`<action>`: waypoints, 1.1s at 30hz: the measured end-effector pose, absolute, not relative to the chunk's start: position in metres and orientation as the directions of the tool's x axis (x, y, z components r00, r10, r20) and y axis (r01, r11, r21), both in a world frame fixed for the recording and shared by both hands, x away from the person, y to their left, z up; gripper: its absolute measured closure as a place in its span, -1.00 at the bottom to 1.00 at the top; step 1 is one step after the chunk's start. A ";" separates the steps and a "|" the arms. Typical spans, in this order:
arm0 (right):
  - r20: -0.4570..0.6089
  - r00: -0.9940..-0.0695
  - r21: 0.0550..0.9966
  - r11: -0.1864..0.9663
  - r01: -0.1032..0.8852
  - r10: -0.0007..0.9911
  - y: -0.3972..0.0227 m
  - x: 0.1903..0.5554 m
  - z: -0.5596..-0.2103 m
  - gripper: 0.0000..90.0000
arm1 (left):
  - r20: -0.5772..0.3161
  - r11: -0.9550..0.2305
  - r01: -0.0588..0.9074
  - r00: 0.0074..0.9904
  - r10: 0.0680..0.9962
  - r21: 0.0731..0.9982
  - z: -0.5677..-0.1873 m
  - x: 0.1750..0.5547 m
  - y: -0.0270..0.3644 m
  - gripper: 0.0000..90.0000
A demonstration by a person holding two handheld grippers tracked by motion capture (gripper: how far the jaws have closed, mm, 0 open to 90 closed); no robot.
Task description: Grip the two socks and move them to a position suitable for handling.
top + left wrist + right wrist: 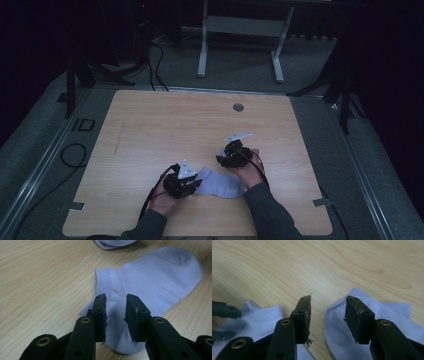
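In the high view, a light purple sock (pixel 220 183) lies in the lower middle of the frame on the tabletop (pixel 165 125), between the left hand-held gripper (pixel 192 185) and the right hand-held gripper (pixel 223 160). I think the step is to take hold of a sock; it is better to pinch one edge only.

In the left gripper view, the left hand-held gripper (pixel 115 315) is a little open above the sock (pixel 160 277) and holds nothing.

In the right gripper view, the right hand-held gripper (pixel 327 315) is more widely open and empty. A second sock (pixel 392 315) lies at lower right under one jaw.

Lilac sock (pixel 155 282) on pale wood-grain table (pixel 37 277); black tools.
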State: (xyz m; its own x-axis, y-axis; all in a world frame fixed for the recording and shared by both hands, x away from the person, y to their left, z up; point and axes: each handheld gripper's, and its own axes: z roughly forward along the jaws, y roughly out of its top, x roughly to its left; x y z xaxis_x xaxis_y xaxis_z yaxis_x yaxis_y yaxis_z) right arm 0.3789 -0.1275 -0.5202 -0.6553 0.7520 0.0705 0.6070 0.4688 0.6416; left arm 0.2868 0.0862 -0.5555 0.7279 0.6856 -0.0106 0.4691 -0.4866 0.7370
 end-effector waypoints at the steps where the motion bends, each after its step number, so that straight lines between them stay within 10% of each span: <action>1: 0.083 -0.653 0.631 0.467 0.619 0.753 -0.126 0.382 -0.523 0.27 | -0.009 -0.491 0.469 0.729 0.684 0.734 -0.555 0.287 0.086 0.55; 14: 0.150 -0.612 0.554 0.446 0.703 0.777 -0.125 0.399 -0.540 0.96 | -0.001 -0.504 0.468 0.734 0.679 0.726 -0.557 0.287 0.085 0.54; 33: 0.165 -0.630 0.690 0.368 0.624 0.759 -0.152 0.377 -0.489 0.98 | 0.003 -0.503 0.469 0.729 0.684 0.726 -0.557 0.287 0.085 0.53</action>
